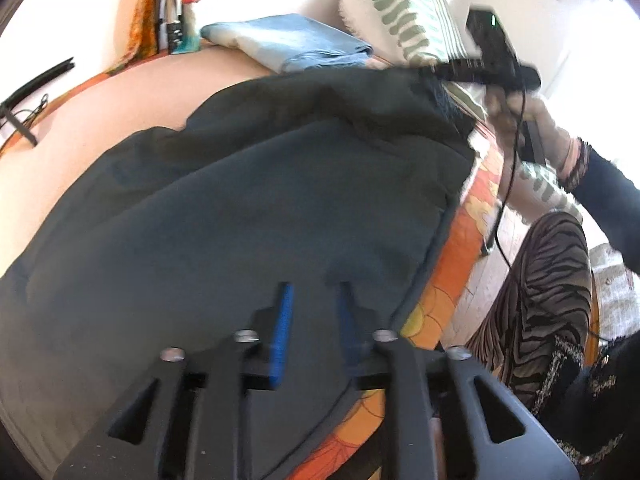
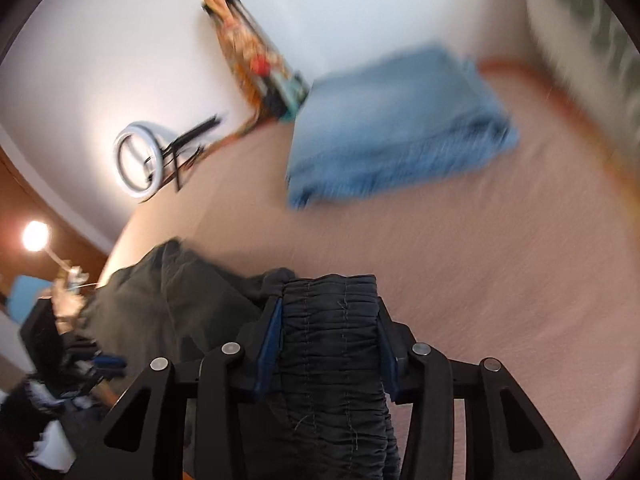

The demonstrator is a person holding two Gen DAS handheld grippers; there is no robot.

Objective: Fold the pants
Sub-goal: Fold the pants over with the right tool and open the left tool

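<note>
Dark grey pants (image 1: 260, 200) lie spread over a pink bed sheet (image 1: 132, 108). My left gripper (image 1: 315, 286) hovers just over them near their right edge, its blue pads apart with only flat cloth showing beneath: open. In the right wrist view my right gripper (image 2: 327, 300) is shut on the gathered elastic waistband (image 2: 330, 340), which fills the gap between both pads. The rest of the pants (image 2: 168, 292) trails away to the left. The left wrist view shows the right gripper (image 1: 444, 74) holding the pants' far corner up, with a hand behind it.
A folded light blue garment (image 1: 296, 42) (image 2: 396, 124) lies at the far side of the bed. A green-patterned pillow (image 1: 404, 12) leans behind it. An orange floral bed edge (image 1: 452, 264) runs on the right, beside a person's striped trouser leg (image 1: 540, 280). A ring light (image 2: 138, 160) stands by the wall.
</note>
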